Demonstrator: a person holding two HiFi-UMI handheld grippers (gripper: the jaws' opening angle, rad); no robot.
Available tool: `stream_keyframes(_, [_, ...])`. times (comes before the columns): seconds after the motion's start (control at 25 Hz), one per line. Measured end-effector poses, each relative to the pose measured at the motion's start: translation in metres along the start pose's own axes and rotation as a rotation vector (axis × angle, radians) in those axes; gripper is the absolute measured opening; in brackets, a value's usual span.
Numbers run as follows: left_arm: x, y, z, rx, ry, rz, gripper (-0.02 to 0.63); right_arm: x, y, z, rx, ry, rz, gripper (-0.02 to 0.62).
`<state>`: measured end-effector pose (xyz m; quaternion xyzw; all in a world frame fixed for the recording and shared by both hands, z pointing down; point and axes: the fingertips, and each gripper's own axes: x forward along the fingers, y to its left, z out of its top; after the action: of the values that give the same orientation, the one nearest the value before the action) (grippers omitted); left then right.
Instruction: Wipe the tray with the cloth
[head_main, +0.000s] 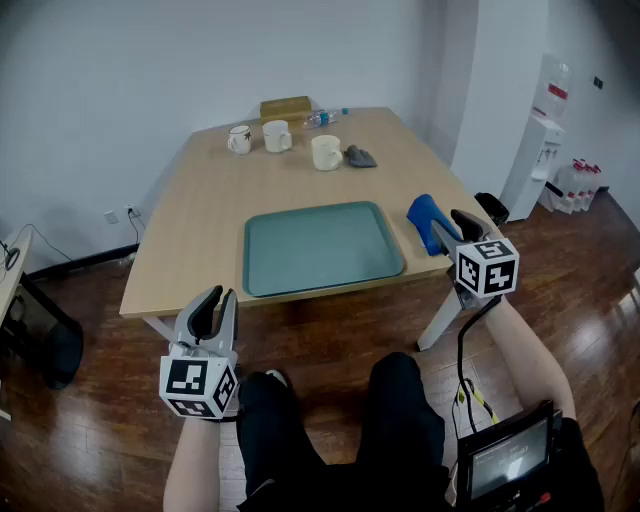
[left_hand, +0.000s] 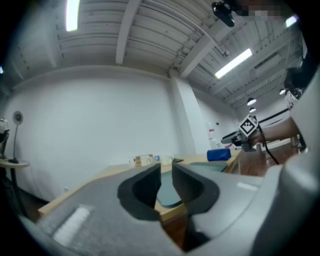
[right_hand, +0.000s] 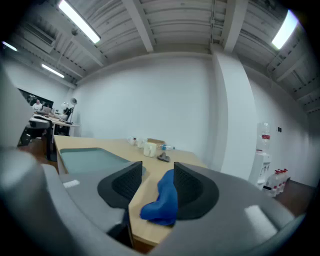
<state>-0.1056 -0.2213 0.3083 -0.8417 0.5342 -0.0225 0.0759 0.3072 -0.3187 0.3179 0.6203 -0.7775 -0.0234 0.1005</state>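
Holds the left gripper (head_main: 216, 305) below the near-left corner of the green tray (head_main: 325, 247), off the wooden table (head_main: 200, 230), jaws drawn almost together with nothing between. Poises the right gripper (head_main: 452, 228) just right of the tray, jaws wide apart, straddling the blue cloth (head_main: 422, 215) without pinching it. Lies crumpled on the tabletop beside the tray's right edge, against the right pad, clear of the left. Shows three mugs (head_main: 277, 135) well beyond the tray's far edge.

Looks along the left hand-held gripper (left_hand: 166, 184), jaws nearly together, nothing between. Finds the tray (left_hand: 166, 192) just past the tips on the surface (left_hand: 112, 174), cups (left_hand: 166, 159) farther ahead, and the cloth (left_hand: 219, 154) ahead-right below the right hand-held gripper (left_hand: 228, 137).
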Motion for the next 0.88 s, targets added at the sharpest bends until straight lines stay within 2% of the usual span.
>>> stream_keyframes(0.12, [-0.005, 0.011, 0.009, 0.008, 0.000, 0.010, 0.072, 0.034, -0.026, -0.017, 0.054, 0.157, 0.024, 0.259])
stream_keyframes(0.24, [-0.005, 0.015, 0.009, 0.012, 0.014, -0.001, 0.072, 0.063, -0.040, -0.057, 0.080, 0.371, 0.029, 0.291])
stream_keyframes(0.32, [-0.003, 0.017, 0.002, 0.010, 0.031, -0.014, 0.072, 0.071, -0.050, -0.085, 0.032, 0.497, -0.013, 0.278])
stream_keyframes(0.36, [-0.002, 0.019, -0.002, 0.007, 0.044, -0.020, 0.072, 0.073, -0.054, -0.093, 0.009, 0.526, -0.035, 0.195])
stream_keyframes(0.4, [-0.001, 0.022, -0.006, -0.001, 0.059, -0.026, 0.072, 0.074, -0.056, -0.096, 0.003, 0.529, -0.051, 0.126])
stream_keyframes(0.52, [0.008, 0.034, -0.023, -0.051, 0.122, -0.058, 0.072, 0.077, -0.050, -0.084, 0.064, 0.473, -0.059, 0.107])
stream_keyframes(0.6, [0.017, 0.037, -0.035, -0.096, 0.173, -0.087, 0.080, 0.085, -0.037, -0.065, 0.068, 0.440, -0.048, 0.107])
stream_keyframes(0.72, [0.030, 0.027, -0.058, -0.090, 0.266, -0.136, 0.106, 0.109, -0.012, -0.042, -0.039, 0.448, -0.041, 0.109])
stream_keyframes(0.88, [0.042, 0.009, -0.083, -0.035, 0.370, -0.181, 0.115, 0.148, 0.023, -0.039, -0.246, 0.551, -0.045, 0.110])
